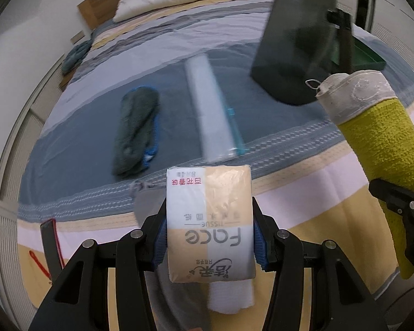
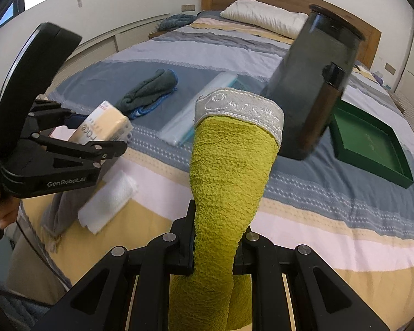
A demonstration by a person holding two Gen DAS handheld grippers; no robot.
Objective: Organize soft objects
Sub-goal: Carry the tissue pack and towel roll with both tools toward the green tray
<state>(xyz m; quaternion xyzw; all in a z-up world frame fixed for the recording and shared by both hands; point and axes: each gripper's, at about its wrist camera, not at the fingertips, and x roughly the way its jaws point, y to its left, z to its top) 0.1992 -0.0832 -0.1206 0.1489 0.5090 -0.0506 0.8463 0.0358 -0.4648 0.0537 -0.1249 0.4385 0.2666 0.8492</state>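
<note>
On a striped bed [image 2: 303, 209], two hand-held tongs carry soft goods above the bedspread. At left, the left tongs [image 1: 209, 241] are clamped on a pack of face tissues [image 1: 209, 220], a soft plastic-wrapped block in cream and white, its long axis running straight out along the fingers. Below it lies a folded white towel [image 2: 107, 201]; farther up the bed rest a rolled dark grey towel [image 1: 136, 129] with a blue edge and a long pale roll of plastic bags [image 1: 212, 110]. At right, the right tongs [image 2: 215, 245] are pressed together on a rolled yellow-green towel [image 2: 229, 171], nubby terry with a grey embroidered band, standing upright out of the jaws. Just beyond it stands a dark cylindrical container [image 2: 314, 82], and farther right an open green box [image 2: 372, 149], nearer the right hand and probably where both bundles are headed.
</note>
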